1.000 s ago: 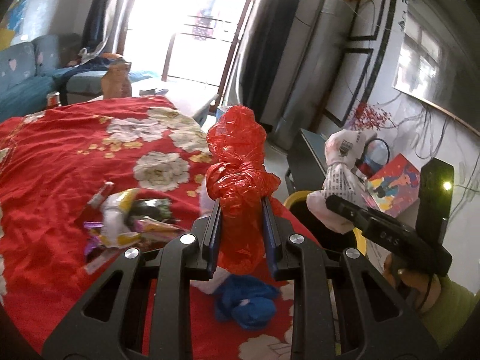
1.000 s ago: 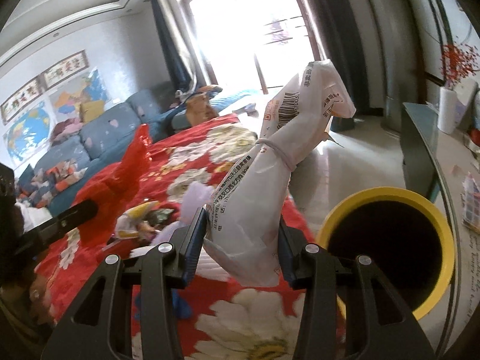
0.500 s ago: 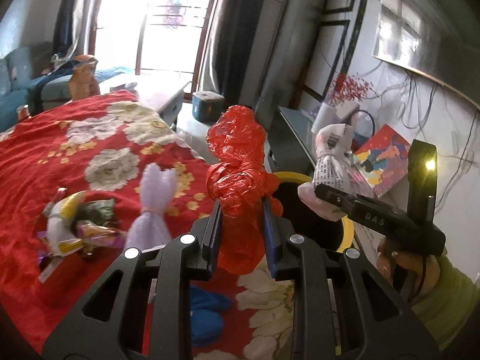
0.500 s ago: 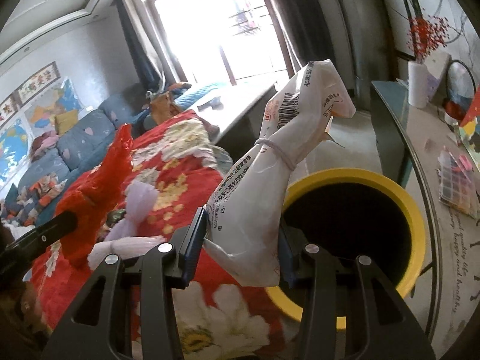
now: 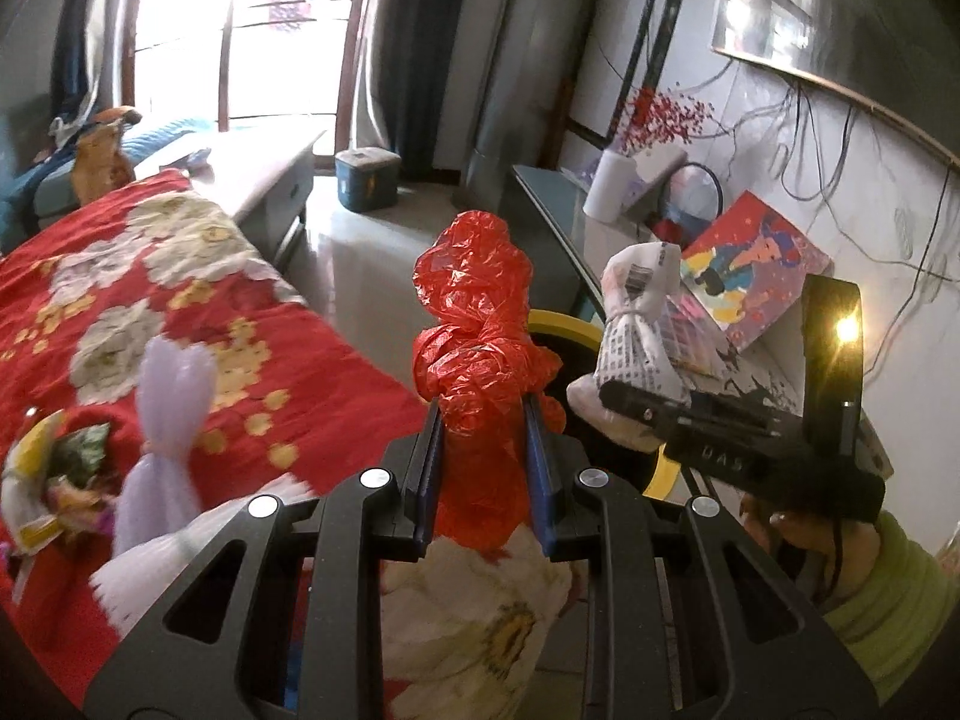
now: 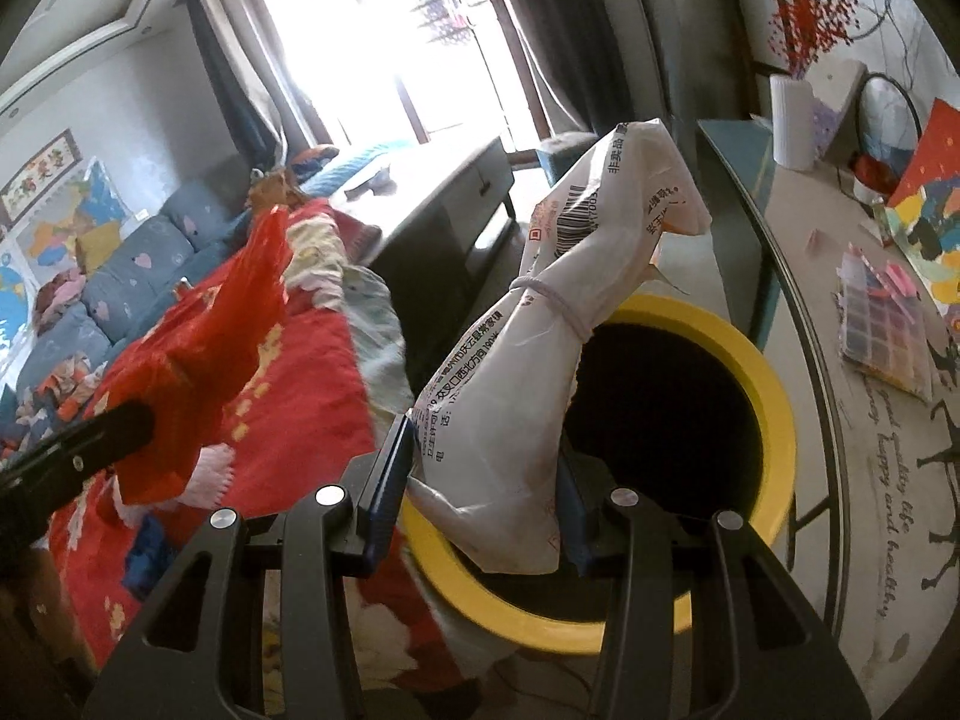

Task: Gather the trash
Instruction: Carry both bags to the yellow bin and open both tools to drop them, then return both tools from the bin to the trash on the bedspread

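Left wrist view: the left gripper (image 5: 483,468) is clamped on a knotted red plastic bag (image 5: 477,348) that stands up between its blue pads, above the right-hand edge of the red floral cloth (image 5: 180,312). Just beyond and right of the bag shows a slice of the yellow bin rim (image 5: 564,324). Farther right, the right gripper (image 5: 624,402) holds a white printed bag (image 5: 636,324) over that bin; the letters "DAS" can be read on the gripper's black body. A lilac tied bag (image 5: 168,414) and a heap of wrappers (image 5: 54,480) lie on the cloth at near left.

In the right wrist view, the right gripper (image 6: 480,492) pinches the white printed bag (image 6: 540,360) by its lower body; the bag is bound at the neck with a white band and leans up and right across the near-left part of the bin rim (image 6: 774,420). The bin's dark mouth lies open behind and to the right of the bag. The bin stands in a narrow gap between the cloth's edge (image 6: 288,420) on the left and a glass-topped table (image 6: 840,312) on the right. The bag carries a barcode and Chinese print too small to read surely. On the table's near right part, script reads "happy and healthy".
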{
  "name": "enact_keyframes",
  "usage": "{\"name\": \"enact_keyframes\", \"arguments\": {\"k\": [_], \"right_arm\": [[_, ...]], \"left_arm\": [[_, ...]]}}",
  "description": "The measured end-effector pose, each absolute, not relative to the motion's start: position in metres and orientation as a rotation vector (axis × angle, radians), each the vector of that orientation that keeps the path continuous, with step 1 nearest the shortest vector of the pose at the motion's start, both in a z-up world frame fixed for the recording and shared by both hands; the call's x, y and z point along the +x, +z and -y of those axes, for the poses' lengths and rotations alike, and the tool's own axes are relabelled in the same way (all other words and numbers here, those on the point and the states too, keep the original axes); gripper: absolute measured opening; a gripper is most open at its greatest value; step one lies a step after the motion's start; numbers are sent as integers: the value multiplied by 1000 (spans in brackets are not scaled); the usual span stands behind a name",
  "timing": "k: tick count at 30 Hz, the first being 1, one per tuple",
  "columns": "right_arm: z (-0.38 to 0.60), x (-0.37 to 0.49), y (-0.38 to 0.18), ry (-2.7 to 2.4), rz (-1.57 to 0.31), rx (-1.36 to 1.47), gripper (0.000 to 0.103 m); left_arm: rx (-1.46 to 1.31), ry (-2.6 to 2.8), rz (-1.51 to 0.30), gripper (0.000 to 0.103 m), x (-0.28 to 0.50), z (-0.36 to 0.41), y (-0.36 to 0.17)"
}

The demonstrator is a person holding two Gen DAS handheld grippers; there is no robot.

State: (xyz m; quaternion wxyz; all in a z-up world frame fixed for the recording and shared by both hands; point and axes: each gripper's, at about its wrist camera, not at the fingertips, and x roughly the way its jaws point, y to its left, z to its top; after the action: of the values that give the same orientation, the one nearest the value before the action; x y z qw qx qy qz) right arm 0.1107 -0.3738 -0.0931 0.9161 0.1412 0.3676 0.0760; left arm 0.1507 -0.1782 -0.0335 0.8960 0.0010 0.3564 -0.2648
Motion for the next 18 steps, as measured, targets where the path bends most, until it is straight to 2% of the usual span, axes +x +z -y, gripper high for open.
{"name": "enact_keyframes", "arguments": {"k": [4,8,10,11,12,18], "right_arm": [[379,112,-100,147,-784,298,43],[387,113,-109,126,-809,321,49],[391,112,-112,106,-814,329,55],[393,111,-113,94,-816,334,58],[396,112,-114,84,-816,339,62],[410,108,-110,16,-787,362,64]], "left_arm": [[21,-565,-761,19,162,200,-41],[32,-574,-780,20,174,215,-48],[31,-579,-789,29,181,223,-53],[34,-580,-793,41,184,226,-54],[32,-583,-794,50,186,228,-56],[-24,-591,-785,79,186,222,-57]]}}
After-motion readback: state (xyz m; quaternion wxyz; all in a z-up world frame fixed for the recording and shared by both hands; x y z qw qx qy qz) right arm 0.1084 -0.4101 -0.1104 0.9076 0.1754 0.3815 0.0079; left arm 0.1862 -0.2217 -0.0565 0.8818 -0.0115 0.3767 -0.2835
